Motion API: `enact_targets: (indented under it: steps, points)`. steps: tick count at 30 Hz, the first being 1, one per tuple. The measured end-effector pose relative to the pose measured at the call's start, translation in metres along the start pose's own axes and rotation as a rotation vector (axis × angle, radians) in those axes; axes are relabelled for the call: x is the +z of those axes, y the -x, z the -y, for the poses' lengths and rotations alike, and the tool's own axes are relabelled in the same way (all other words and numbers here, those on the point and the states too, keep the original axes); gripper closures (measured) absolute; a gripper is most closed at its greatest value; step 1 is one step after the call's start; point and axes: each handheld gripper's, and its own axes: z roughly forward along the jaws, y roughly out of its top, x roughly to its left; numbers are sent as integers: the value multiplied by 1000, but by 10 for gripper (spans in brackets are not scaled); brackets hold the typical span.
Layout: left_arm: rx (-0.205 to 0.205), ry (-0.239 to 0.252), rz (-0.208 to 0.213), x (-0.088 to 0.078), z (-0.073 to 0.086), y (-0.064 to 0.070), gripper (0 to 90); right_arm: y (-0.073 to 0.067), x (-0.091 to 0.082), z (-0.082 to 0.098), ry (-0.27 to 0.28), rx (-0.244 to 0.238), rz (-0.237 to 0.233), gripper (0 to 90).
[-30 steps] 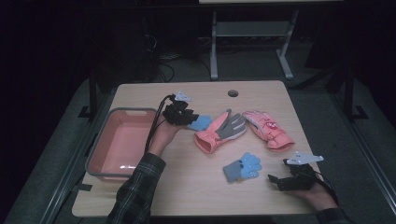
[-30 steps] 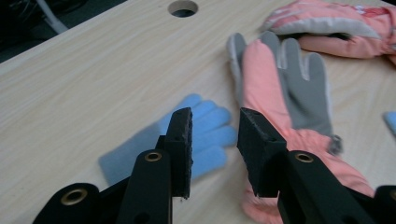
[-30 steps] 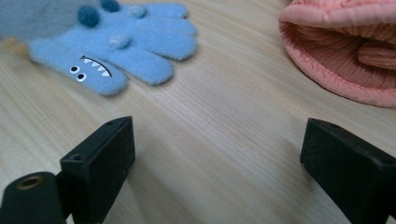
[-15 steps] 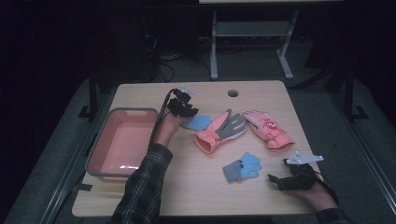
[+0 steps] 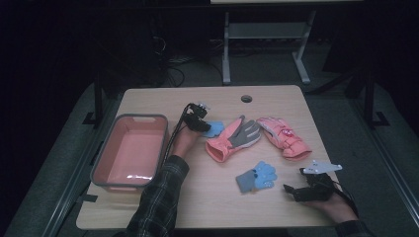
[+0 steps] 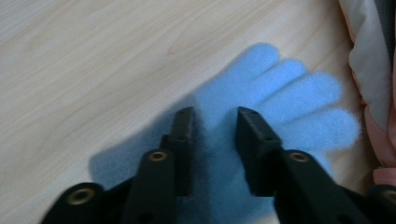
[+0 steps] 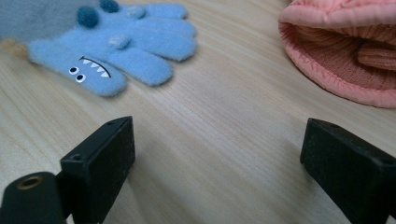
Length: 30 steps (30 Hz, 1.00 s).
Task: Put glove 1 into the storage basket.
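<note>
Progress: early. Pink rectangular plastic bin (image 5: 129, 153) at left of the light wood surface (image 5: 212, 207) looks empty, so nothing is sorted yet, assuming the gloves go in there. All four gloves are on the surface.

Left tongs (image 6: 214, 122) are down on the small plain light-blue fleece glove (image 6: 280, 93), jaws straddling its palem/cuff area with fabric between them. Jaws have just been closing, but there's a visible gap and pads aren't pinching yet as far as I can see, so not gripped. Glove lies flat, fingers pointing away from the tongs, just beside the salmon-pink ski glove w/ grey palm (image 5: 232, 138).

Right tongs (image 7: 217, 154) rest low at the near right, jaws wide apart, nothing between. The light-blue fleece monster-face glove (image 7: 116, 42) lies ahead and to their left, apart; a pink ribbed glove cuff (image 7: 345, 56) sits ahead-right.

Second pink ski glove (image 5: 284, 137) sits further right, untouched.

Left to do: close on the blue glove, lift, carry to the bin, then the other three.
</note>
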Motion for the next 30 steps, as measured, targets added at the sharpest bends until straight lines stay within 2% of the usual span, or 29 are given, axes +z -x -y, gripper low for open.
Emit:
enact_targets:
  steps: [2,4,7,11,15,24,30]
  points:
    - [-6,-5,4,0,0,1,774,0,0,0,0,0,0,94]
    - [-9,-10,8,0,-1,1,816,0,0,0,0,0,0,94]
    - [-29,-14,24,-2,-1,-1,849,0,0,0,0,0,0,94]
    - [-53,12,23,-10,-3,-3,864,0,0,0,0,0,0,94]
    - [-77,49,17,-26,-8,-2,866,0,0,0,0,-1,0,94]
    - [-63,118,37,-70,-20,8,867,0,0,0,0,-1,0,94]
    - [-41,152,86,-96,-20,24,867,0,0,0,-1,1,0,94]
